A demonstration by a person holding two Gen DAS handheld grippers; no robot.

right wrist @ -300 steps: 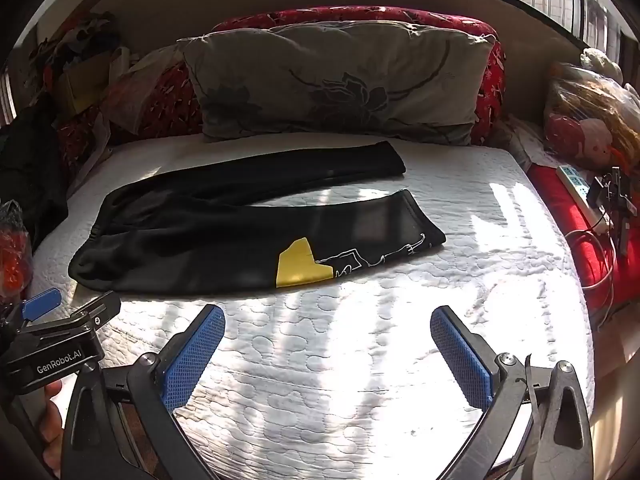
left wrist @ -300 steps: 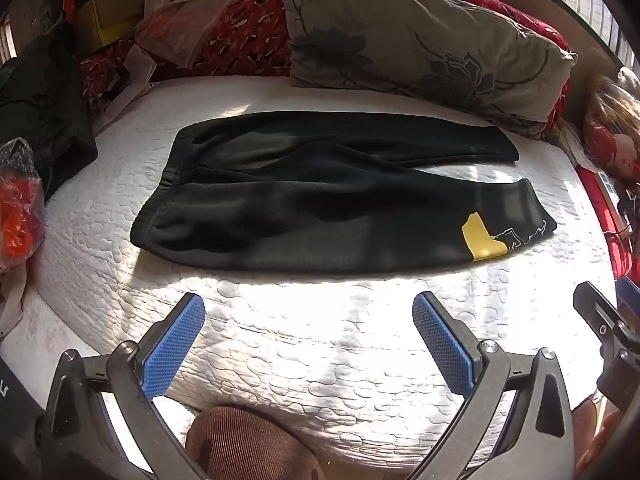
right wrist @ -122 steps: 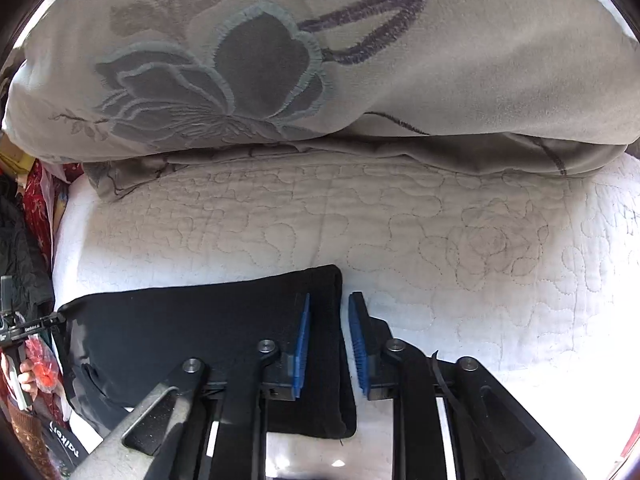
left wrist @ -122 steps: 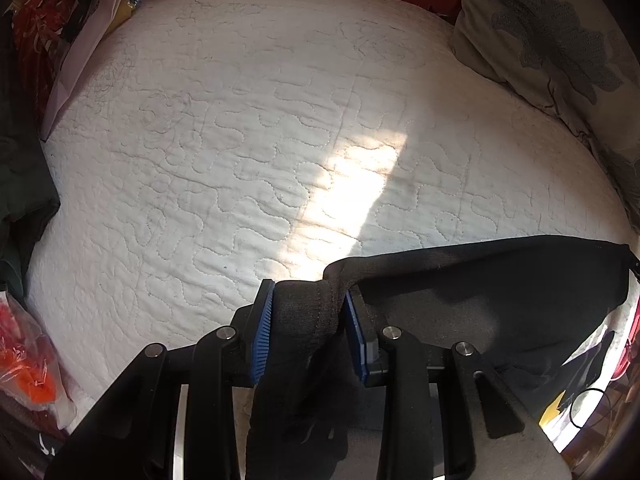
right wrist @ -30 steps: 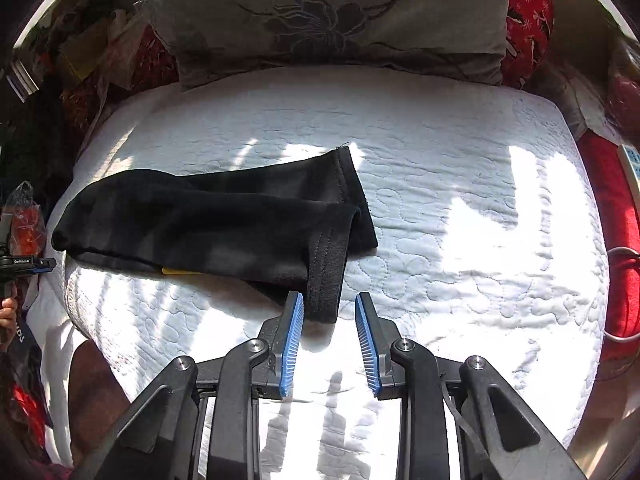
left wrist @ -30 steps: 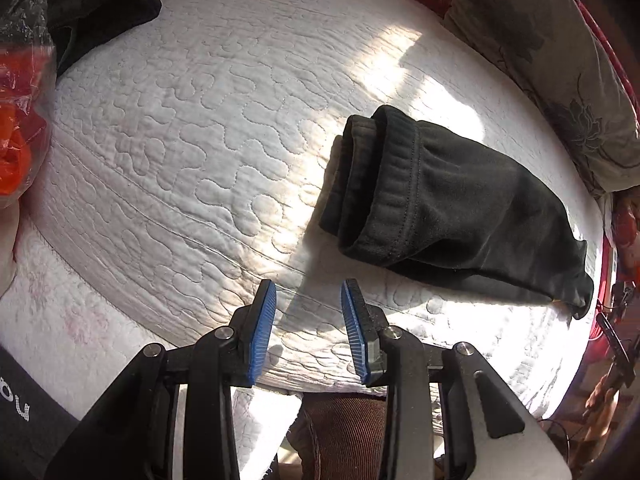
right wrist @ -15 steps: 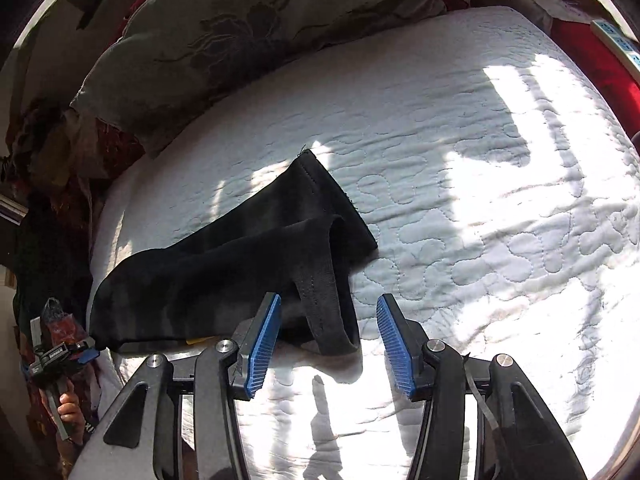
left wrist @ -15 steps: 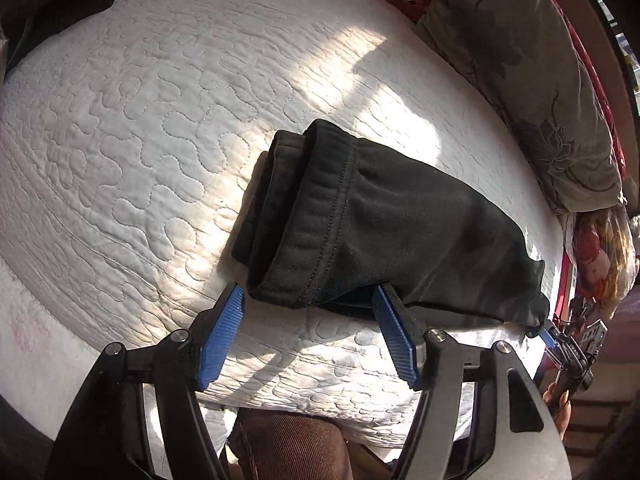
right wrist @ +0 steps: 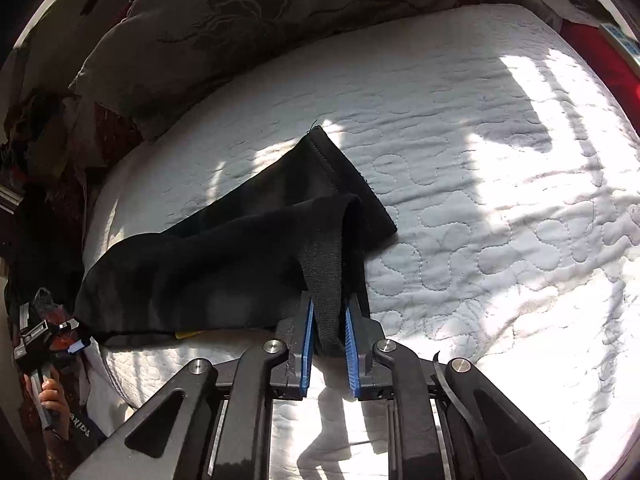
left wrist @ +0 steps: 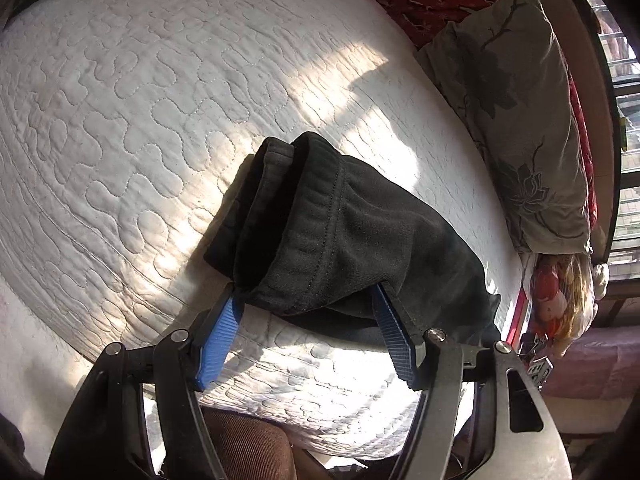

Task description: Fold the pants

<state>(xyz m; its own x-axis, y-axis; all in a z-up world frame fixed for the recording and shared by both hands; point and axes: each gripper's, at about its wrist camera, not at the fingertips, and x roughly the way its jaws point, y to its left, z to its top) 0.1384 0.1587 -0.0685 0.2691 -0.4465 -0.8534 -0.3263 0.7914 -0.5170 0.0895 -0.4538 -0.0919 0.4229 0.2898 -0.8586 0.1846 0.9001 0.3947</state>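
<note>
Left cam: my left gripper (left wrist: pixel 308 328) has its jaws wide apart either side of the waistband end of the black pants (left wrist: pixel 352 240), which lie folded lengthwise near the front edge of the bed (left wrist: pixel 120 120), pads not pressing yet. That thick ribbed band looks soft but bulky, so I'd grab deep w/ a full bite. Right cam: right gripper (right wrist: pixel 328 332) is closing its jaws on the cuff hem of the pants (right wrist: pixel 224 264), cloth btwn the pads; it's light, limp fleece, prob. sags, so hold by hems.

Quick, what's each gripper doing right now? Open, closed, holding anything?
Left gripper: open, its jaws straddling the waistband end of the black pants, pads not pressing.
Right gripper: jaws closing on the pants' cuff end, cloth pinched between the pads.
</note>
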